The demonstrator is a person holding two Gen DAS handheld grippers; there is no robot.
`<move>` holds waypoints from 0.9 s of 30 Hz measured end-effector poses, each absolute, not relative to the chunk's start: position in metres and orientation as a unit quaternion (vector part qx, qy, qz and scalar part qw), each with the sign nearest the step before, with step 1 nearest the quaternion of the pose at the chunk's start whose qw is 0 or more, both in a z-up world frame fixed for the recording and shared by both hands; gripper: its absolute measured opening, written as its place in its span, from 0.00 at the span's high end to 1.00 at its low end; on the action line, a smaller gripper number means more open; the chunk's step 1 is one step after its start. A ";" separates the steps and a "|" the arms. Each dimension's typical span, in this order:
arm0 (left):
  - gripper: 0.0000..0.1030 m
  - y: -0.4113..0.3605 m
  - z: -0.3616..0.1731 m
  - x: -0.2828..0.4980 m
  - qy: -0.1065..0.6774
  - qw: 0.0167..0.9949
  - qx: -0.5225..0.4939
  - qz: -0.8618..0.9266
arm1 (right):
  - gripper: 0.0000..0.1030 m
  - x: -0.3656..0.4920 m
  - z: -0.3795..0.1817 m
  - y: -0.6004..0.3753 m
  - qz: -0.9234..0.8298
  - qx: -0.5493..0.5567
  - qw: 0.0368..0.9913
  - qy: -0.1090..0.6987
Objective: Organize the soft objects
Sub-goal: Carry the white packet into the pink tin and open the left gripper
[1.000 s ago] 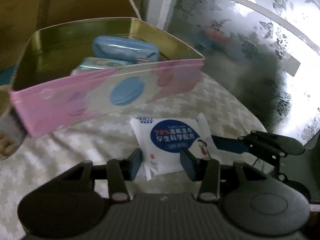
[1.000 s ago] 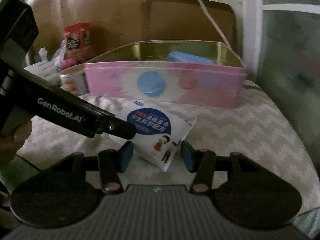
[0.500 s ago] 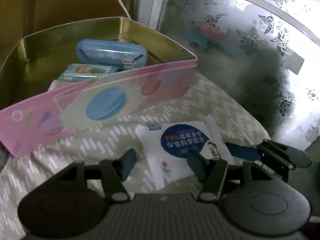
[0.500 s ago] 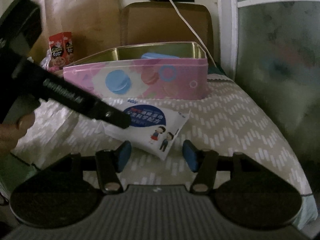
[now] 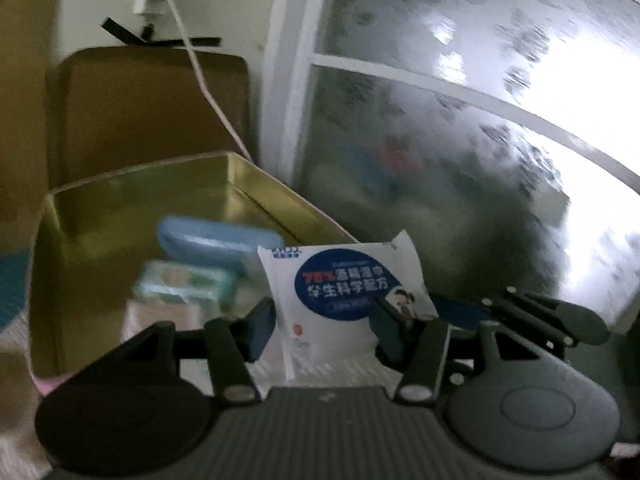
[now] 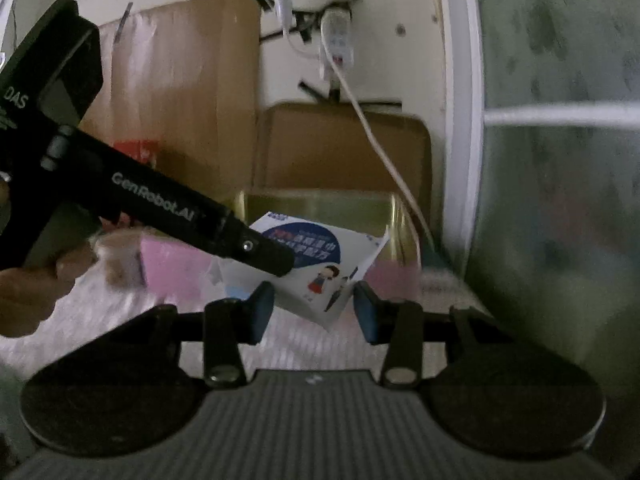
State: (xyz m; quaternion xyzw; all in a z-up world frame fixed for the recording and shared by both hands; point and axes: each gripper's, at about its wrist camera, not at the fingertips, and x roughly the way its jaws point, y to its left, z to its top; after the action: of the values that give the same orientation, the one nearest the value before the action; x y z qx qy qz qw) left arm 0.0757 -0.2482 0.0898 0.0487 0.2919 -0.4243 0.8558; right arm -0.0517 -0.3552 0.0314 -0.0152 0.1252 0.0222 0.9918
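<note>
Wipes packet (image 5: 344, 292) lifted off bedspread toward tin (image 5: 120, 200).

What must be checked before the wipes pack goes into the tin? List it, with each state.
1. Wipes pack off the cloth: ok, raised.
2. Left gripper grip: ok; jaws just closed further, pads against the pack's sides.
3. Right gripper grip: cannot tell; jaws just closed further, pack's corner between them.
4. Tin open: ok, no lid.
5. Room in tin: ok, bare floor left of blue case and green packet.
6. Pack over the tin: cannot tell.
</note>
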 end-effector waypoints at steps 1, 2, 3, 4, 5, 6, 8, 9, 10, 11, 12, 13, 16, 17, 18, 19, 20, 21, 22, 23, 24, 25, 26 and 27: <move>0.49 -0.250 0.091 0.088 0.297 0.858 0.044 -0.417 | 0.54 -0.040 0.035 -0.354 0.020 -0.021 0.992 0.123; 0.49 -0.252 0.090 0.099 0.304 0.860 0.039 -0.409 | 0.54 -0.029 0.036 -0.354 0.019 -0.023 0.992 0.121; 0.49 -0.254 0.088 0.110 0.312 0.861 0.036 -0.400 | 0.54 -0.016 0.036 -0.354 0.019 -0.020 0.992 0.125; 0.51 -0.258 0.086 0.119 0.317 0.863 0.036 -0.391 | 0.54 -0.002 0.036 -0.356 0.021 -0.013 0.991 0.133; 0.51 -0.262 0.084 0.126 0.317 0.867 0.041 -0.383 | 0.54 0.009 0.035 -0.358 0.023 -0.004 0.990 0.139; 0.51 -0.265 0.082 0.133 0.316 0.870 0.046 -0.375 | 0.54 0.021 0.033 -0.360 0.023 0.001 0.989 0.146; 0.53 -0.270 0.077 0.142 0.316 0.874 0.051 -0.365 | 0.53 0.035 0.030 -0.359 0.012 -0.002 0.988 0.153; 0.53 -0.272 0.074 0.148 0.320 0.874 0.052 -0.362 | 0.53 0.042 0.030 -0.359 0.004 -0.005 0.988 0.154; 0.50 -0.274 0.071 0.153 0.323 0.875 0.053 -0.357 | 0.53 0.048 0.029 -0.359 -0.003 -0.009 0.988 0.155; 0.49 -0.276 0.068 0.155 0.325 0.877 0.056 -0.350 | 0.52 0.053 0.028 -0.356 -0.009 -0.013 0.987 0.157; 0.49 -0.278 0.065 0.157 0.325 0.879 0.061 -0.343 | 0.52 0.056 0.027 -0.355 -0.015 -0.017 0.987 0.160; 0.48 -0.279 0.062 0.159 0.325 0.881 0.065 -0.338 | 0.50 0.060 0.026 -0.354 -0.020 -0.019 0.986 0.164; 0.48 -0.274 0.059 0.158 0.327 0.881 0.066 -0.336 | 0.50 0.060 0.024 -0.352 -0.026 -0.011 0.984 0.174; 0.48 -0.270 0.062 0.156 0.325 0.880 0.063 -0.341 | 0.49 0.058 0.025 -0.352 -0.023 -0.006 0.984 0.174; 0.48 -0.265 0.065 0.153 0.320 0.880 0.061 -0.346 | 0.49 0.055 0.027 -0.352 -0.018 -0.002 0.985 0.173; 0.48 -0.258 0.071 0.149 0.313 0.881 0.061 -0.350 | 0.49 0.052 0.029 -0.351 -0.013 0.001 0.985 0.171; 0.48 -0.250 0.077 0.145 0.306 0.882 0.060 -0.354 | 0.49 0.050 0.033 -0.349 -0.009 0.002 0.986 0.166; 0.48 -0.240 0.083 0.141 0.299 0.883 0.059 -0.356 | 0.49 0.047 0.038 -0.346 -0.003 0.000 0.987 0.159; 0.48 -0.227 0.089 0.137 0.293 0.886 0.055 -0.356 | 0.49 0.044 0.046 -0.341 0.007 -0.004 0.989 0.151; 0.48 -0.213 0.094 0.135 0.288 0.888 0.049 -0.356 | 0.49 0.042 0.053 -0.336 0.019 -0.008 0.989 0.144; 0.48 -0.198 0.101 0.136 0.285 0.890 0.043 -0.354 | 0.49 0.042 0.061 -0.330 0.037 -0.010 0.989 0.141; 0.48 -0.180 0.107 0.137 0.283 0.893 0.037 -0.348 | 0.49 0.044 0.068 -0.324 0.057 -0.009 0.988 0.142; 0.48 -0.161 0.112 0.140 0.282 0.897 0.032 -0.339 | 0.49 0.049 0.075 -0.319 0.077 -0.004 0.986 0.146; 0.48 -0.144 0.116 0.144 0.284 0.900 0.028 -0.330 | 0.49 0.052 0.080 -0.314 0.097 0.001 0.984 0.150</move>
State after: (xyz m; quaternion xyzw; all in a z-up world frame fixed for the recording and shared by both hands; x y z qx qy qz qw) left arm 0.1439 -0.1441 0.1164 0.0279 0.2844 -0.3296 0.8998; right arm 0.0524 -0.3141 0.0804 0.0007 0.1500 0.0969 0.9839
